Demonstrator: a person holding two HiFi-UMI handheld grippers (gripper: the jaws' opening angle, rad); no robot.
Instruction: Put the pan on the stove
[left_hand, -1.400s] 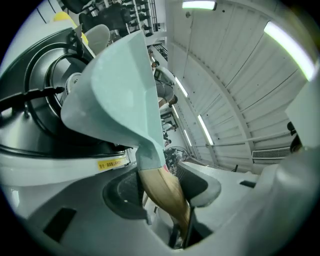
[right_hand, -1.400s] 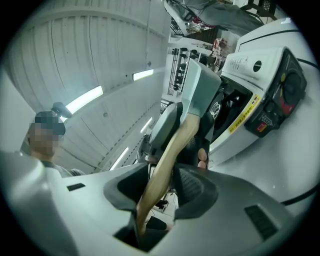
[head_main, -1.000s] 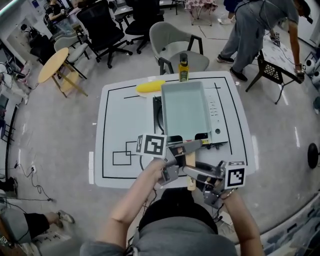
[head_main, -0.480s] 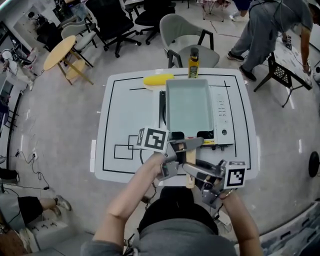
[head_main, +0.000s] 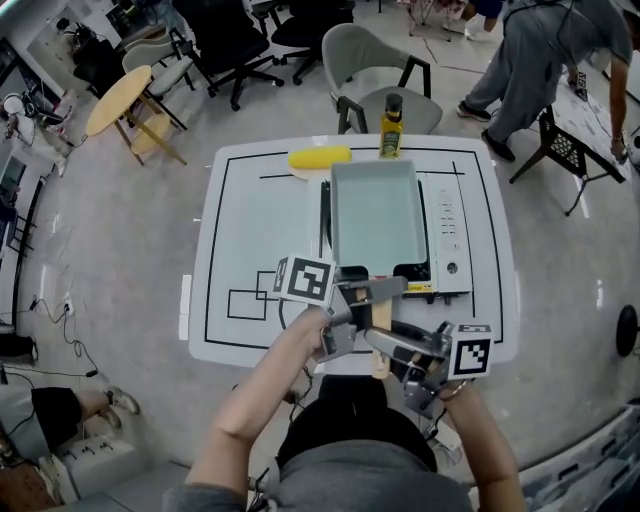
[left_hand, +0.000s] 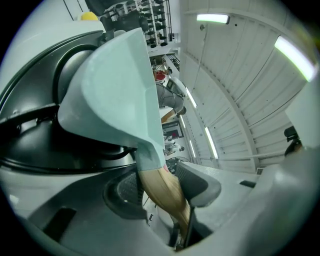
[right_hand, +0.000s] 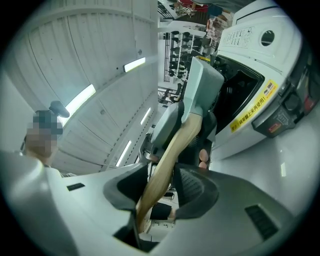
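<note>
A pale green rectangular pan lies flat on the white tabletop stove, over its black burner. Its wooden handle sticks out toward me past the stove's front. My left gripper is shut on the handle close to the pan body. In the left gripper view the pan rises ahead and the handle is squeezed between the pads. My right gripper is shut on the handle's near end. The right gripper view has the handle between the pads, with the stove's front panel beyond.
A yellow corn cob and an oil bottle stand at the far edge of the white table. Behind it are a grey chair and office chairs. A person bends at the far right.
The head view has shifted a little. The pan stays on the stove and both grippers keep their hold on the handle.
</note>
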